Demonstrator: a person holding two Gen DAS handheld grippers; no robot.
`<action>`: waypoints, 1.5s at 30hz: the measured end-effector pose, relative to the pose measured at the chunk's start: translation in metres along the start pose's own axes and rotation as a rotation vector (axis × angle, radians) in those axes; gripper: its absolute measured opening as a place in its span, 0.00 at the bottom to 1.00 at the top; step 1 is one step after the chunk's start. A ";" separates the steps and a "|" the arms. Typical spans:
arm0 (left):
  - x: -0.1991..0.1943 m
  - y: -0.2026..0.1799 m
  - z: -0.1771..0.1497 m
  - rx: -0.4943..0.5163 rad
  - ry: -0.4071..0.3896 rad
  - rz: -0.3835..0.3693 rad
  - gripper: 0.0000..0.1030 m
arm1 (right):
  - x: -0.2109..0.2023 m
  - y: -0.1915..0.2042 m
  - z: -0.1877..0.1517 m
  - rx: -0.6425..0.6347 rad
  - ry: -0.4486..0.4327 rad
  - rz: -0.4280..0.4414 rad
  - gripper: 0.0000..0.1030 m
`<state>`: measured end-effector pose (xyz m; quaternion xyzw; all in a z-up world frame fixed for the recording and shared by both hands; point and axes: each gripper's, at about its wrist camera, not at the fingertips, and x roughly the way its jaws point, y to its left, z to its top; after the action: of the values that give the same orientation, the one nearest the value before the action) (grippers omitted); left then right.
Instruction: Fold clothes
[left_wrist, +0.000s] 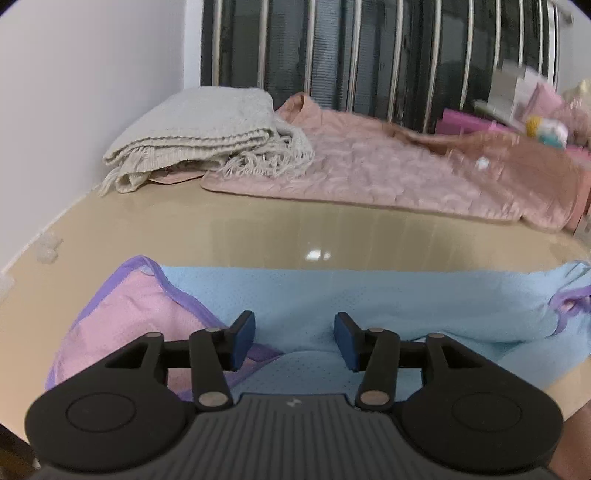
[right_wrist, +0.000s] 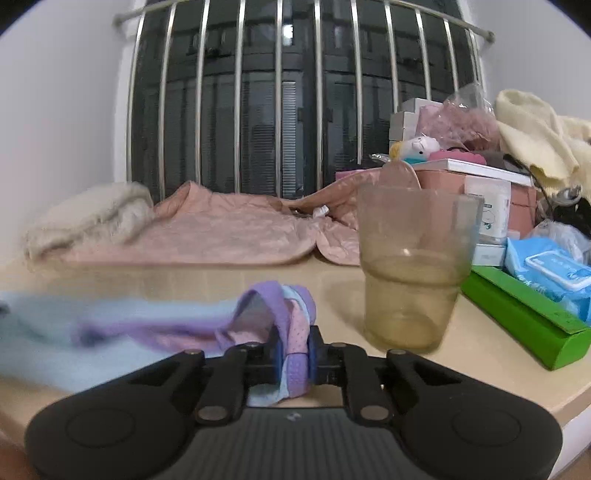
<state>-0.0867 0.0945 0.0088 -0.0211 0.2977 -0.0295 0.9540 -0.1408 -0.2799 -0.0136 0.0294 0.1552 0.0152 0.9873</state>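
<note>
A small garment in light blue (left_wrist: 332, 295) with pink panels and purple trim lies spread on the beige table. My left gripper (left_wrist: 294, 341) hovers over its near edge, jaws open, with only blue cloth showing in the gap and neither pad pressing it. A pink panel (left_wrist: 125, 314) lies to its left. In the right wrist view my right gripper (right_wrist: 291, 360) is shut on a bunched fold of the garment's purple trim and pink cloth (right_wrist: 295, 321). The rest of the garment (right_wrist: 74, 332) trails off to the left, blurred.
A cloudy drinking glass (right_wrist: 413, 269) stands just right of the right gripper. A green box (right_wrist: 524, 321) with a blue wipes pack, stacked boxes and cream cloth crowd the right. A pink quilted jacket (left_wrist: 369, 170) and folded cream blanket (left_wrist: 207, 133) lie at the back, by a barred window.
</note>
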 end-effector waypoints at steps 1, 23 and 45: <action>-0.003 0.005 -0.001 -0.022 -0.009 -0.007 0.48 | -0.004 0.007 0.006 0.007 -0.027 0.040 0.12; -0.086 0.096 -0.037 -0.424 -0.188 0.327 0.69 | -0.024 0.159 0.039 -0.147 -0.022 0.578 0.48; -0.095 0.032 -0.018 -0.333 -0.085 -0.077 0.72 | -0.048 0.216 0.026 -1.250 0.105 0.431 0.85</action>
<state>-0.1735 0.1330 0.0464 -0.1916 0.2570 -0.0151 0.9471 -0.1832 -0.0680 0.0393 -0.5192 0.1560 0.3010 0.7845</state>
